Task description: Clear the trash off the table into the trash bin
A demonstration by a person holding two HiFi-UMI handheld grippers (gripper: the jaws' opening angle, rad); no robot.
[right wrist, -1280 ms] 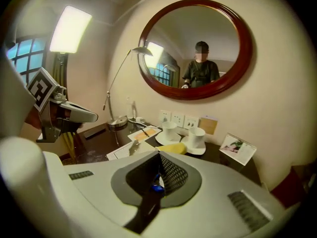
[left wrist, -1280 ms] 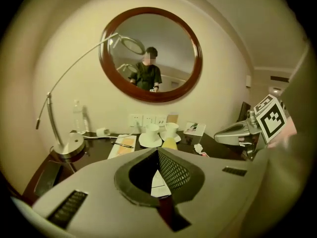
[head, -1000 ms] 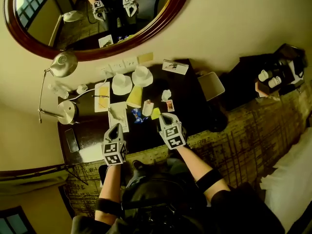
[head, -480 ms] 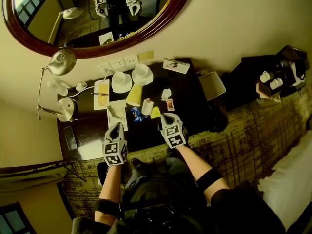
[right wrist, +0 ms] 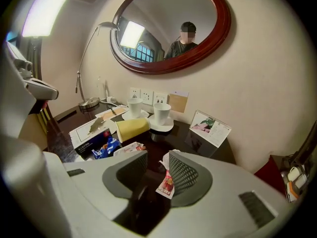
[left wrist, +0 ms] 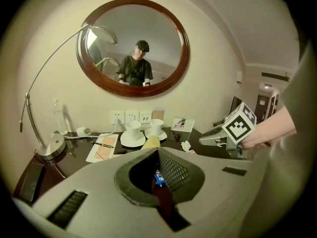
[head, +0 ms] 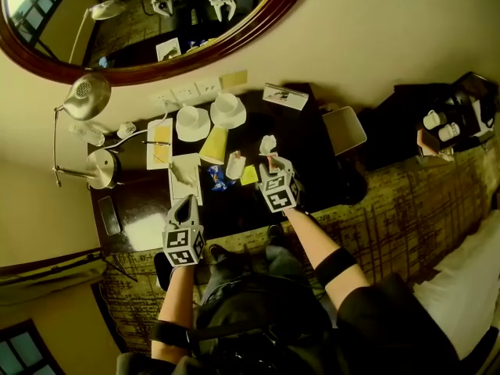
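The right claw (right wrist: 158, 155) has just been opening. Its jaws are apart and straddle a red snack wrapper (right wrist: 166, 182) on the dark surface (head: 308, 170), lined up to pinch it. The left claw (left wrist: 157, 151) hangs back, closed and empty — probably to leave the reach clear.

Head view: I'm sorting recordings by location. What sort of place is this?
Probably a hotel room: an oval wall mirror above a dark desk, two white cups on saucers, and white bedding at lower right.
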